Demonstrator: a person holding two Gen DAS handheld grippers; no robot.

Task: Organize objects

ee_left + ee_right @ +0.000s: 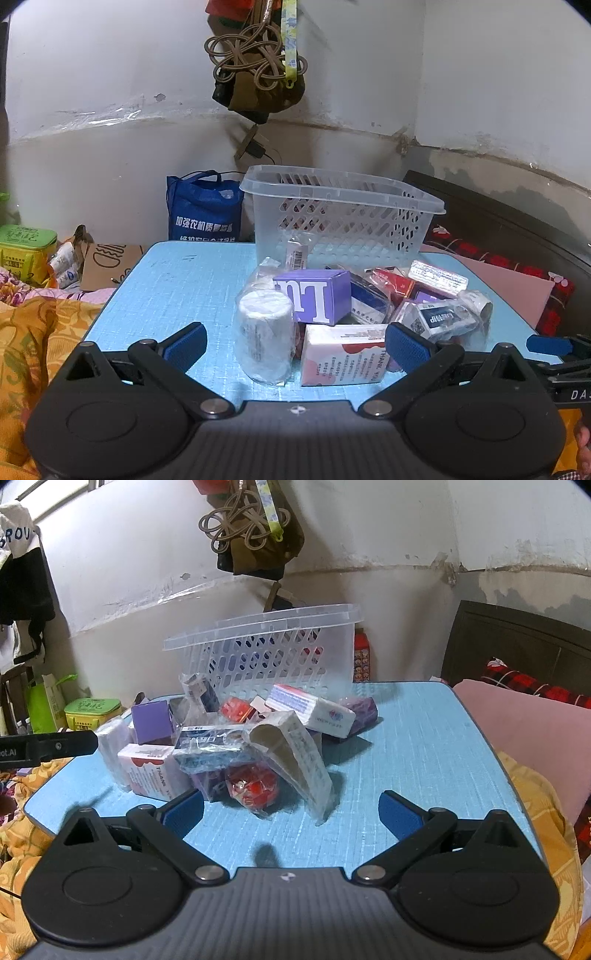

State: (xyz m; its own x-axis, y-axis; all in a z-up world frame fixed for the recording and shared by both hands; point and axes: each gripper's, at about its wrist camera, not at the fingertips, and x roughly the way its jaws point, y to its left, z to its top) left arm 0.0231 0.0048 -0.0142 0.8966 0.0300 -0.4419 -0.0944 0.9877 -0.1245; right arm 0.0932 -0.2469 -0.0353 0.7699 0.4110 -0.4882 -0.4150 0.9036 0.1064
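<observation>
Holding both tools low at the near edge of the blue table [177, 273], you have the left gripper [295, 345] spread wide and empty, and the right gripper [291, 810] likewise wide apart with nothing between its pads.

Nearest your left tool stands the wrapped white roll [263, 334], upright and just beside the pink-and-white box [343, 354]. It looks light and somewhat squashy, and its film is probably slippery, so take it across the middle of the cylinder, not by the loose wrap.

In front of your right tool lie the bagged red ball [252, 784] and the wrapped grey wedge [295, 755], touching each other; both look light, and the crinkled plastic may slide.

Further in, the purple box [317, 295] should be stiff: pinch its flat sides.

Beyond the heap stands the clear slotted basket [343, 218], upright against the pile, likely the destination.
</observation>
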